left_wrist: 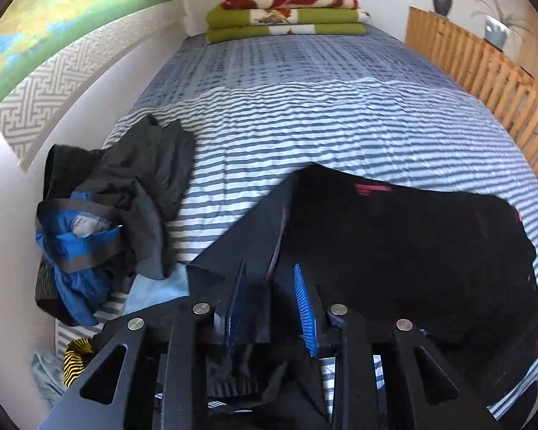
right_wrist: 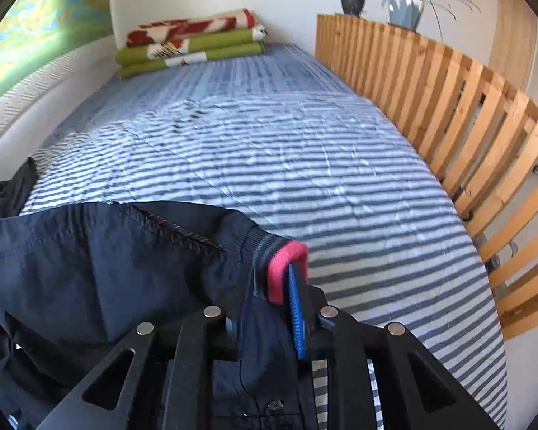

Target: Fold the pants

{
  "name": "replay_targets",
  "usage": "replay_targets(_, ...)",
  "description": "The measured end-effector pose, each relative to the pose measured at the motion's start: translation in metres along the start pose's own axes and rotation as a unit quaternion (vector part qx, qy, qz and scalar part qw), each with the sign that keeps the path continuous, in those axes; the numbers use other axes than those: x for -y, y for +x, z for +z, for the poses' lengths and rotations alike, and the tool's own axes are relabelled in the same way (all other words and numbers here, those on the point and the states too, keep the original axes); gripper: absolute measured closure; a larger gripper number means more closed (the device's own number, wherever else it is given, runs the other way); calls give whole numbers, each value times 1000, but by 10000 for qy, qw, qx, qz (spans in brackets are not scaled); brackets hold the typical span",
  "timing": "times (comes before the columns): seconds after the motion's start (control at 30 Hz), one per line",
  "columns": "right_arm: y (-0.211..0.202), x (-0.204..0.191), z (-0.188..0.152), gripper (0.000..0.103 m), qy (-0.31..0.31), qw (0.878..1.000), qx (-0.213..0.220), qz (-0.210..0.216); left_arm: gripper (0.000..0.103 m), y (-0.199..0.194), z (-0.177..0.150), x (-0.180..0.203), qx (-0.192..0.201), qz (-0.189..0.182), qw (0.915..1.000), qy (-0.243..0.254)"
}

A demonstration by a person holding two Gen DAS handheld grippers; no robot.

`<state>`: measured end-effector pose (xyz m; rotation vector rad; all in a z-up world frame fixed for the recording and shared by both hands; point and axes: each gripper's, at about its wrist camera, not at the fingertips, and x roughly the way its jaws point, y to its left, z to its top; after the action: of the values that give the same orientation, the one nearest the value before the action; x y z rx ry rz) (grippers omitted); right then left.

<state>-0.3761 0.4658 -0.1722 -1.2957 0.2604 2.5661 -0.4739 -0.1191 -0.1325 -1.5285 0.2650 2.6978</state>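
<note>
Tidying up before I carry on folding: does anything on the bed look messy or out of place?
Yes. A crumpled heap of dark and blue clothes lies unfolded at the bed's left edge by the wall, unlike the neatly stacked blankets at the far end. Both grippers hold the pants.

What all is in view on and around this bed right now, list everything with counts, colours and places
Dark navy pants with pink trim: one, near end of bed, held by both grippers.
Striped bedcover: one, blue and white, over bed.
Folded blankets: three stacked, green and red-cream, far end.
Clothes pile: one, black, grey, blue, left edge.
Wooden slat rail: one, right side.
Pots: two, dark and pale blue, atop rail.
Left gripper: black, blue pads, shut on pants.
Right gripper: same, shut on pants.
</note>
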Motion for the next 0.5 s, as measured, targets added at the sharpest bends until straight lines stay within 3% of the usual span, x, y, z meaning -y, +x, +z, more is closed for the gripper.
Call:
replay_targets(0.07,-8,11,-14,80,45,9998,21,211,62,0,-10,35,57,-131,9988,475)
replay_targets(0.1,-15,18,-24,73,48,9995,46,296,60,0,-16,51,26,-293,9976,630)
replay_targets(0.17,-30,28,-46,71,75,9989,166,437,60,-2,-30,89,-36,-772,9933,864)
replay_targets(0.27,-48,49,-92,65,286,9962,411,710,60,-2,-60,157,-219,-1618,9785,1258)
replay_targets(0.33,-50,60,-121,63,541,9943,398,824,60,2,-82,198,-325,-1869,9684,1621)
replay_targets(0.4,-45,64,-139,63,593,9939,178,918,60,11,-104,235,-440,-1930,9593,2014)
replay_targets(0.47,-37,63,-155,63,528,9941,-102,946,60,29,-124,259,-509,-1604,9562,2397)
replay_targets(0.5,-32,62,-157,63,503,9939,-212,962,58,41,-133,267,-517,-1262,9557,2607)
